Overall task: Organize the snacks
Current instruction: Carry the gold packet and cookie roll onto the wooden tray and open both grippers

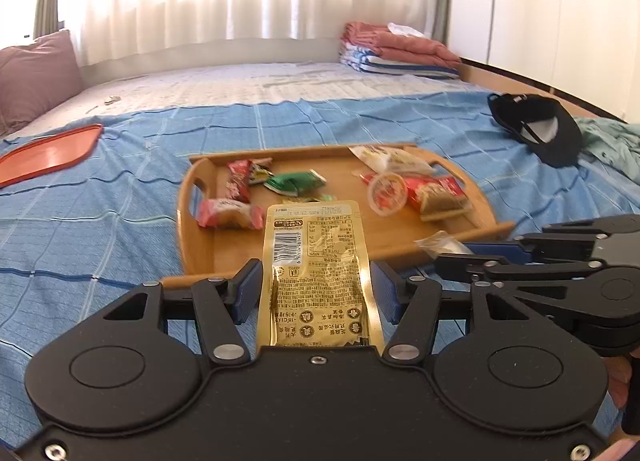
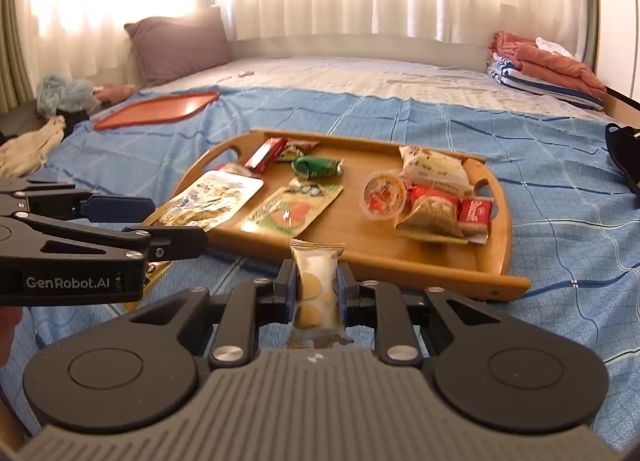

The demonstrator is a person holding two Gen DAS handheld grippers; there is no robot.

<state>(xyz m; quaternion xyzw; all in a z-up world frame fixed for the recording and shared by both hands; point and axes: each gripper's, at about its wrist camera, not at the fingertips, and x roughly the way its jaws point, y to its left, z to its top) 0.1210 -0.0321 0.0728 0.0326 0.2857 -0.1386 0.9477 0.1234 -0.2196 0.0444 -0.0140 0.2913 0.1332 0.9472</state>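
Two hand-held grippers, each with a snack. Left hand-held gripper [image 1: 316, 285]: partly open jaws, blue pads against the long edges of a gold foil pouch [image 1: 314, 265], barcode side up; the pouch sticks out forward past the fingertips. Whether the pads truly pinch or only flank it is hard to tell; it looks carried. Right hand-held gripper [image 2: 317, 287]: clamped tight on a clear-wrapped biscuit pack [image 2: 318, 285], round biscuits showing through the film.

Handling, judged: the pouch is light, flat, slick foil, floppy at the free end; hold it mid-body across its width, not by a corner. The biscuit pack is light and brittle inside; a hard squeeze could crack the biscuits, so the sealed ends are the safer hold.

Just ahead of both grippers, on the blue bedspread [image 2: 560, 221]: wooden tray [image 2: 502, 257] with handle cut-outs, loosely strewn. Front left of it, a green-and-orange flat pouch [image 2: 292, 209]; centre right, a jelly cup [image 2: 382, 195] touching red-wrapped packets [image 2: 434, 213]; further back, a green packet [image 2: 316, 167].

Further off to the left: orange tray [image 2: 156, 111], nothing visible on it. Beyond, folded bedding [image 2: 548, 69].
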